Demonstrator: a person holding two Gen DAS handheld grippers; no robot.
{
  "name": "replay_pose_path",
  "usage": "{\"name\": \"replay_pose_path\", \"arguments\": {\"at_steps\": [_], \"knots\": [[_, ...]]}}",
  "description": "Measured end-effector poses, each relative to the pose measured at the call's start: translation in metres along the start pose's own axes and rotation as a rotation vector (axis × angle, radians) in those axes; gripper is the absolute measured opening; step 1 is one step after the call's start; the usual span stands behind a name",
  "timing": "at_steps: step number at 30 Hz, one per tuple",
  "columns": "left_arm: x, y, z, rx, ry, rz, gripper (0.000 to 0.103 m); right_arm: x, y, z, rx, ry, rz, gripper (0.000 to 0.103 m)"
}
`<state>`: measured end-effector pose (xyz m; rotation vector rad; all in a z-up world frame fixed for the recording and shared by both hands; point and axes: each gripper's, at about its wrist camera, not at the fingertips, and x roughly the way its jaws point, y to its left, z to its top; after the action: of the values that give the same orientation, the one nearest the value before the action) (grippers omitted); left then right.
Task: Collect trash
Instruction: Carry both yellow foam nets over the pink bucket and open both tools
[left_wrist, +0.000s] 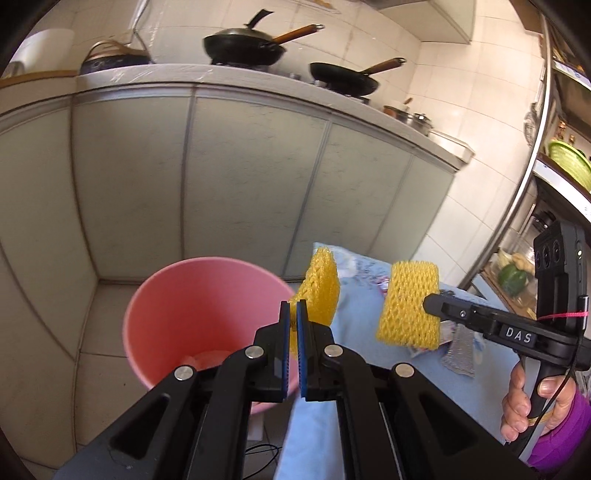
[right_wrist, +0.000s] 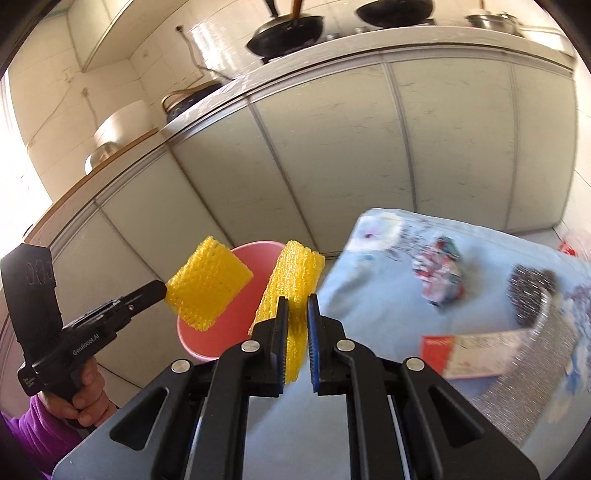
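My left gripper (left_wrist: 293, 309) is shut on a yellow foam fruit net (left_wrist: 322, 291), held over the right rim of a pink bucket (left_wrist: 192, 314) on the floor. My right gripper (right_wrist: 297, 305) is shut on a second yellow foam net (right_wrist: 295, 275), just right of the bucket (right_wrist: 236, 321) at the edge of the blue-clothed table (right_wrist: 369, 295). Each view shows the other gripper from the side: the right gripper (left_wrist: 431, 304) with its net (left_wrist: 410, 306), and the left gripper (right_wrist: 160, 290) with its net (right_wrist: 208, 282). Something pale lies in the bucket's bottom.
On the blue cloth lie a crumpled printed wrapper (right_wrist: 441, 277), a red-and-white packet (right_wrist: 465, 354) and a silver glittery pouch (right_wrist: 532, 343). Pale kitchen cabinets (left_wrist: 240, 177) stand behind the bucket, with woks (left_wrist: 243, 46) on the counter. A metal shelf with a green basket (left_wrist: 569, 162) rises at right.
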<state>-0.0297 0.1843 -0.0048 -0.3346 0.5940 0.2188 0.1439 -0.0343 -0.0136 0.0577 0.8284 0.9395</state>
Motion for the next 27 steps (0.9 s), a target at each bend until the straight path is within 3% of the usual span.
{"name": "replay_pose_path", "arguments": {"at_steps": [9,24,27], "knots": [[0.016,0.048,-0.022,-0.070,0.072,0.070,0.003,0.057,0.036,0.008,-0.076,0.088,0.023,0.010],[0.029,0.066,-0.036,-0.089,0.105,0.115,0.004,0.117,0.055,0.002,-0.079,0.213,0.025,0.011],[0.028,0.068,-0.037,-0.106,0.097,0.124,0.005,0.121,0.056,0.000,-0.071,0.222,0.031,0.017]]}}
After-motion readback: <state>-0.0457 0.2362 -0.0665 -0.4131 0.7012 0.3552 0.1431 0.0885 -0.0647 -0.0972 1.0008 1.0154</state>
